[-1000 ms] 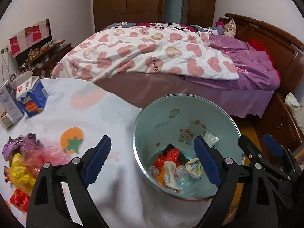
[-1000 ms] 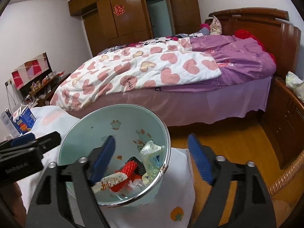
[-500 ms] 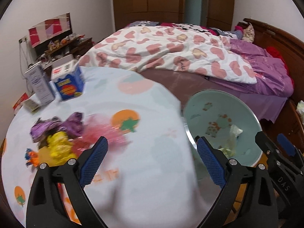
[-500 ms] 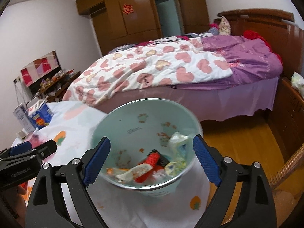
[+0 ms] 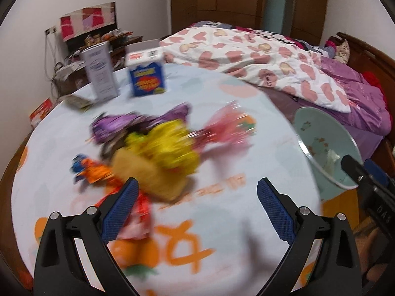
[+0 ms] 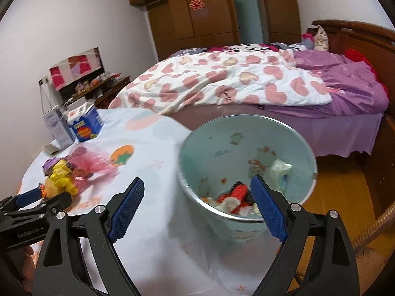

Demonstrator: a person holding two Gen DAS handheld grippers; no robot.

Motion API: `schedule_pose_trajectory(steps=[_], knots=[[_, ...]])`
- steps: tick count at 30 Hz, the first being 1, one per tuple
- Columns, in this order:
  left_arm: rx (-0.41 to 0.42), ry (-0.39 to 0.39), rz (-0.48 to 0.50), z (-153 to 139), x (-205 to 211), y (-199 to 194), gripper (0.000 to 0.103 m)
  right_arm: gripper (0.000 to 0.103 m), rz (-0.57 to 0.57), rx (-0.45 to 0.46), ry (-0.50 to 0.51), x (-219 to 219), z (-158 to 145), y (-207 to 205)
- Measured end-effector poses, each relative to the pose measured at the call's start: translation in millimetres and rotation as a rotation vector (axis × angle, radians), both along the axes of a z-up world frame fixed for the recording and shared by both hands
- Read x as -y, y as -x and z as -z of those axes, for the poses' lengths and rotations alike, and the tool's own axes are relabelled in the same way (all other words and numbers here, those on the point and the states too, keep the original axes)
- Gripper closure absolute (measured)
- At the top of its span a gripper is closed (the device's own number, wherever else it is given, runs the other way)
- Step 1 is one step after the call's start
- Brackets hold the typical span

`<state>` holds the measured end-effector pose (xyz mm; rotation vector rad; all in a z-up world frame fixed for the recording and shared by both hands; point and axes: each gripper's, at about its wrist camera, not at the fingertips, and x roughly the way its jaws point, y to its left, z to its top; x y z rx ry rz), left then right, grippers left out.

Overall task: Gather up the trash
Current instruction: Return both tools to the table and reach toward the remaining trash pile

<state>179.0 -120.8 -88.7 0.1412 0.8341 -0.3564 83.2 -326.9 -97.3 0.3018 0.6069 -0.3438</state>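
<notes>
The left gripper (image 5: 197,209) hangs wide open and empty over the wrappers (image 5: 158,148); its fingers were just spreading. The right gripper (image 6: 197,207), open and empty, faces the bin (image 6: 246,133).

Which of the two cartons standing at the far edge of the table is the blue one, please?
The blue carton with the orange-and-yellow label, the one nearer the bed. The white carton beside it is taller and plain.

White walls (image 6: 74,24) are meeting a brown wardrobe (image 6: 209,7) at upper centre; a wooden bed (image 6: 358,37) under a heart-print quilt (image 6: 222,83) is filling the right, above orange wood flooring (image 6: 340,197).
</notes>
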Motion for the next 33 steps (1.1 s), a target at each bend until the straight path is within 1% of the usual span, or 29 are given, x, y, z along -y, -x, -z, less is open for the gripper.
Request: schedule_pose_trajectory(steps=[6, 8, 11, 14, 16, 24, 27, 29, 33], knots=[[-0.034, 0.001, -0.082, 13, -56, -2, 0.008, 0.017, -0.066, -0.009, -0.008, -30, 3, -13], [-0.036, -0.002, -0.103, 16, -69, -4, 0.008, 0.02, -0.093, -0.015, -0.011, -40, 4, -19], [-0.044, 0.008, -0.142, 19, -93, -6, 0.008, 0.022, -0.134, -0.026, -0.014, -55, 6, -26], [-0.05, 0.015, -0.161, 22, -110, -7, 0.009, 0.024, -0.173, -0.03, -0.018, -71, 7, -34], [-0.049, 0.012, -0.171, 23, -116, -8, 0.009, 0.026, -0.199, -0.033, -0.015, -80, 7, -38], [-0.055, 0.016, -0.192, 26, -133, -14, 0.009, 0.027, -0.277, -0.046, -0.034, -113, 7, -64], [-0.046, 0.019, -0.207, 23, -142, -15, 0.009, 0.031, -0.324, -0.049, -0.045, -127, 6, -74], [-0.041, 0.011, -0.217, 22, -147, -16, 0.009, 0.036, -0.377, -0.072, -0.053, -140, 8, -83], [-0.035, -0.007, -0.247, 23, -163, -18, 0.009, 0.037, -0.443, -0.102, -0.049, -160, 15, -95]])
